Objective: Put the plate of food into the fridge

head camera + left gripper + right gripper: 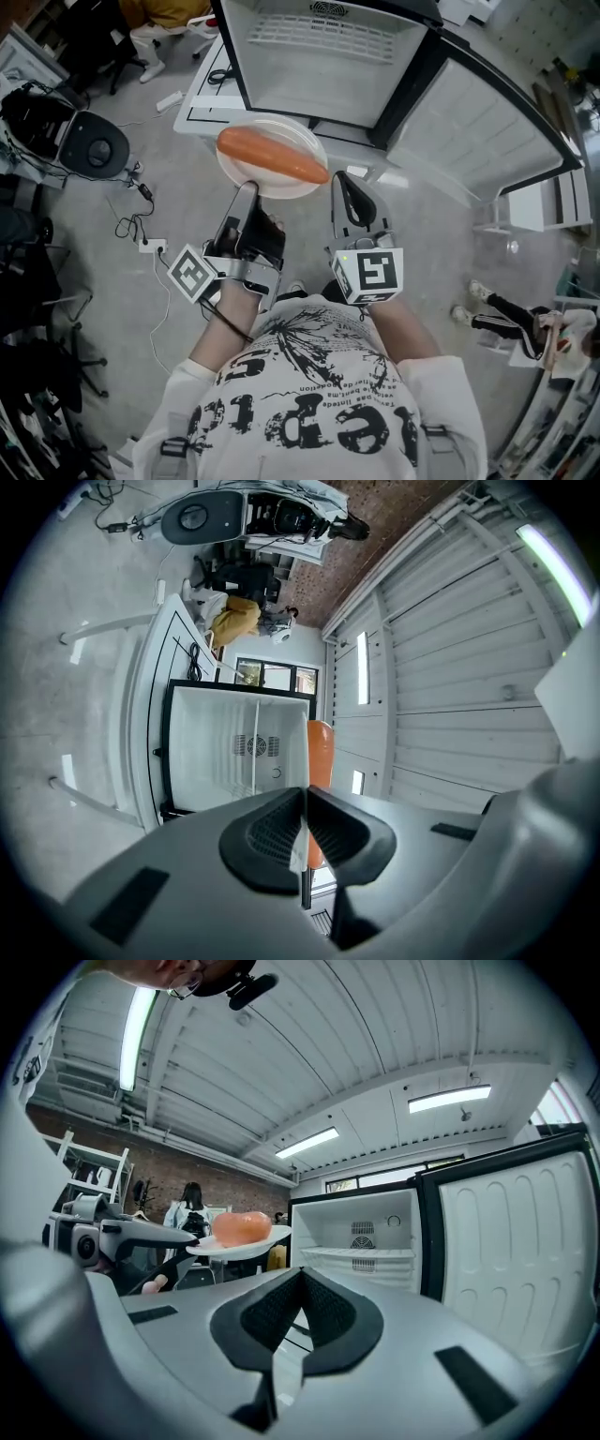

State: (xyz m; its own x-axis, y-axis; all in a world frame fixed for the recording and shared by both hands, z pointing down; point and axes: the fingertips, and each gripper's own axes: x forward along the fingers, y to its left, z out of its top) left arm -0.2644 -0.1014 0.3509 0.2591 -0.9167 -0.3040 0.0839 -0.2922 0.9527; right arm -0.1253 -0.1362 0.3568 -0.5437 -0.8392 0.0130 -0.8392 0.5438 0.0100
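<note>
A white plate [281, 150] carrying a long orange piece of food [272, 156] hovers in front of the open fridge [323, 66]. My left gripper [246, 187] is shut on the plate's near rim. In the left gripper view the plate [300, 847] shows edge-on between the pads, the food [320, 752] stands beyond them, and the fridge's white inside [234, 747] lies ahead. My right gripper [342, 178] is shut and holds nothing, just right of the plate. The right gripper view shows its closed tips [300, 1277], the plate [239, 1244] at left and the fridge shelf [361, 1252].
The fridge door [487, 122] is swung wide to the right. A white table [202, 94] stands left of the fridge. A black round device [94, 145] and cables with a power strip [145, 246] lie on the floor at left. A person's legs [497, 309] show at right.
</note>
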